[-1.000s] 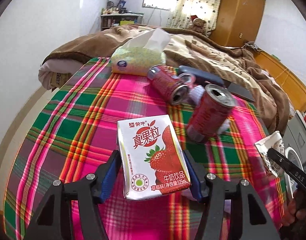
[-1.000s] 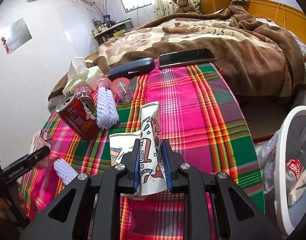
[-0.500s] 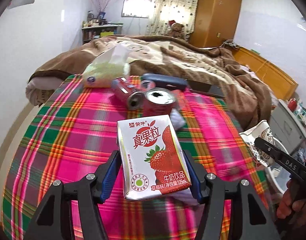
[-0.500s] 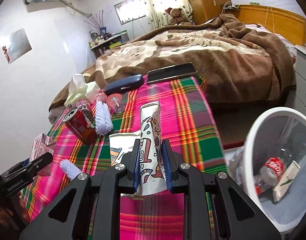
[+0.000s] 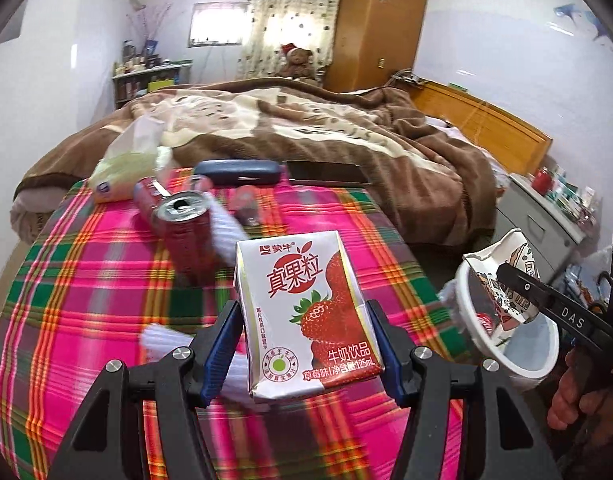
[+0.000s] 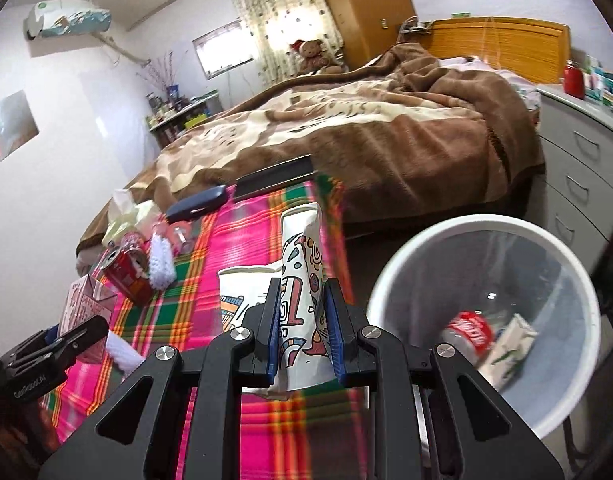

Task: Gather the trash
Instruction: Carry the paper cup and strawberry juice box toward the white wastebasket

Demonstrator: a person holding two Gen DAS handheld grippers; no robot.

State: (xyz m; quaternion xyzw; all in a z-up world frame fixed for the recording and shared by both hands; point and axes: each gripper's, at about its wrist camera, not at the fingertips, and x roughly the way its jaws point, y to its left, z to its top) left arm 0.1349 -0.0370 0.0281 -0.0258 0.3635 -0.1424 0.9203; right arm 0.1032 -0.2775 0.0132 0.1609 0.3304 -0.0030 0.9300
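Left wrist view: left gripper point(image 5: 306, 344) is clamped on the strawberry milk carton point(image 5: 306, 312), blue pads pressing both side faces, carton upright with its long axis running up out of the jaws and its printed face toward the camera. Below it lies the plaid tablecloth point(image 5: 86, 300); ahead and left of the tool, a red can point(image 5: 184, 236) stands upright with a second can point(image 5: 146, 196) lying behind it, white foam netting beside them. The white trash bin point(image 5: 514, 364) sits off to the right of this tool and lower, past the cloth's edge, partly hidden by the right gripper point(image 5: 518, 284) with its crushed paper cup point(image 5: 502, 264) over the rim. So the carton needs a rightward carry to get over the opening, and the right hand looks clearly nearer the bin. Right wrist view: right gripper point(image 6: 302, 332) is pinched tight on the flattened paper cup point(image 6: 302, 276), long axis standing up between the narrow jaws, a second flap of it sticking out left. The bin point(image 6: 386, 292) opens just right of and below the fingertips, holding a plastic bottle point(image 6: 470, 332) and a carton already; the cup is not yet over the middle, judging by the rim sitting beside the jaws. The left gripper point(image 6: 82, 336) with its carton point(image 6: 86, 304) shows at far left, well apart from the bin, over the cloth.
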